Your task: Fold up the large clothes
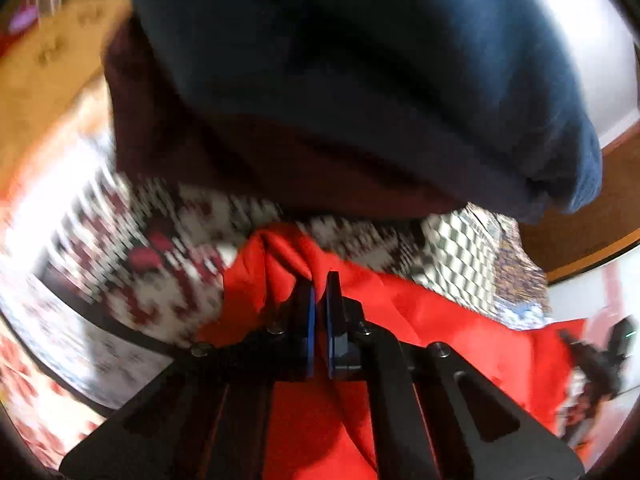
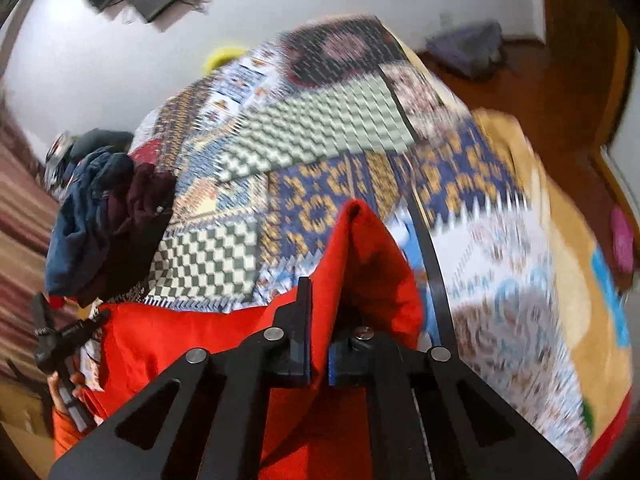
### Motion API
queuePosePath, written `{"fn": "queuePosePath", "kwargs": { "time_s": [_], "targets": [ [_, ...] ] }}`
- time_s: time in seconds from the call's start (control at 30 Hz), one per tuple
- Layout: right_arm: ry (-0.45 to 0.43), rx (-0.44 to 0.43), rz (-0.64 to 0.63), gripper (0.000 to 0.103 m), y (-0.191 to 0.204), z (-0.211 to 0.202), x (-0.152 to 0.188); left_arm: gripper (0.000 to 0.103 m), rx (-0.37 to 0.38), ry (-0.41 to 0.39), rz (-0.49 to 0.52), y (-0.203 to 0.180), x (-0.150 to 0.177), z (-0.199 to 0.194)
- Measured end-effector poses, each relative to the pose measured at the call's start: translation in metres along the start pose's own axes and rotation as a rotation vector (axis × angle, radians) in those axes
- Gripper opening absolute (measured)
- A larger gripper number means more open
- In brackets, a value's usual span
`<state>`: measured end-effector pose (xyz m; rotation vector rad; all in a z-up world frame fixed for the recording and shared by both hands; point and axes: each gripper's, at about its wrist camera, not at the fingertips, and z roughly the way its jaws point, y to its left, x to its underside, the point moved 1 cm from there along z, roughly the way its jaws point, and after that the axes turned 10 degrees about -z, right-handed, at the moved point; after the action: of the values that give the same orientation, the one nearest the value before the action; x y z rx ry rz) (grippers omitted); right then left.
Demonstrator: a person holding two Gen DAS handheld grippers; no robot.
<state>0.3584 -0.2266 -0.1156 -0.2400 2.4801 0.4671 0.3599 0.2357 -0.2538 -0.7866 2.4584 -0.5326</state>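
Left tool: clamped on a bunched fold of the red garment, cloth pinched between the blue pads.
Blue garment: heaped just beyond the left tool, over a maroon garment; both on the bed's left side, filling most of the left wrist view.
Red garment: spread across the near edge of the bed between the two tools, raised into a peak at each grip.
Right tool: closed on a red fold standing up in a peak above the jaws.
Patchwork bedspread: bare beyond the red cloth, out to the far edge and the right edge.
Floor: brown, open past the bed's far right corner.
Wall: white, behind the bed.
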Motion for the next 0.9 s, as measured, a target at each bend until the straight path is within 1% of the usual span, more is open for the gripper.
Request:
{"fn": "queuePosePath", "kwargs": {
  "time_s": [0.03,0.1,0.17,0.23,0.33,0.4,0.43,0.5,0.53,0.6,0.63,0.67,0.7,0.73,0.77,0.8,0.83,0.87,0.9],
  "targets": [
    [-0.030,0.001,-0.022,0.004,0.004,-0.007,-0.007,0.004,-0.021,-0.051,0.015,-0.002,-0.001,-0.010],
    [-0.063,-0.007,-0.044,0.004,0.010,-0.016,-0.018,0.004,-0.052,-0.129,0.036,-0.006,-0.003,-0.026],
    [-0.083,0.017,-0.065,0.004,0.014,-0.018,-0.025,0.004,-0.061,-0.161,0.037,-0.006,-0.005,-0.037],
    [-0.079,0.032,-0.069,0.004,0.015,-0.013,-0.026,0.004,-0.085,-0.167,0.066,-0.005,-0.008,-0.039],
    [-0.027,0.066,-0.037,0.004,0.008,0.007,-0.018,0.004,-0.118,-0.162,0.097,-0.005,-0.007,-0.036],
    [0.019,0.094,-0.019,0.004,0.001,0.018,-0.011,0.008,-0.133,-0.134,0.078,0.002,-0.005,-0.028],
    [0.045,0.100,-0.008,0.004,-0.003,0.022,-0.006,0.010,-0.140,-0.125,0.069,0.009,-0.005,-0.028],
    [0.091,0.096,0.028,0.005,-0.014,0.025,0.005,0.012,-0.161,-0.099,0.050,0.017,-0.003,-0.022],
    [0.105,0.091,0.044,0.008,-0.018,0.023,0.009,0.012,-0.164,-0.085,0.047,0.020,-0.001,-0.020],
    [0.104,0.099,0.058,0.011,-0.022,0.015,0.012,0.012,-0.171,-0.071,0.060,0.023,0.005,-0.021],
    [0.096,0.116,0.053,0.015,-0.023,0.006,0.013,0.014,-0.182,-0.071,0.074,0.022,0.008,-0.024],
    [0.090,0.127,0.045,0.018,-0.023,0.000,0.014,0.021,-0.201,-0.076,0.093,0.021,0.011,-0.028],
    [0.079,0.136,0.030,0.020,-0.021,-0.008,0.013,0.024,-0.228,-0.086,0.120,0.017,0.015,-0.033],
    [0.068,0.141,0.018,0.023,-0.018,-0.013,0.012,0.030,-0.244,-0.094,0.139,0.015,0.017,-0.036],
    [0.053,0.144,-0.002,0.027,-0.013,-0.020,0.012,0.033,-0.254,-0.103,0.165,0.011,0.021,-0.042],
    [0.043,0.141,-0.018,0.029,-0.008,-0.026,0.012,0.034,-0.252,-0.110,0.191,0.007,0.026,-0.050],
    [0.032,0.124,-0.036,0.036,0.000,-0.032,0.012,0.038,-0.244,-0.110,0.201,0.004,0.028,-0.054],
    [0.026,0.106,-0.046,0.043,0.005,-0.034,0.012,0.042,-0.222,-0.106,0.211,0.000,0.033,-0.060],
    [0.022,0.085,-0.059,0.045,0.012,-0.036,0.013,0.044,-0.192,-0.100,0.220,-0.005,0.038,-0.066]
  ]
}}
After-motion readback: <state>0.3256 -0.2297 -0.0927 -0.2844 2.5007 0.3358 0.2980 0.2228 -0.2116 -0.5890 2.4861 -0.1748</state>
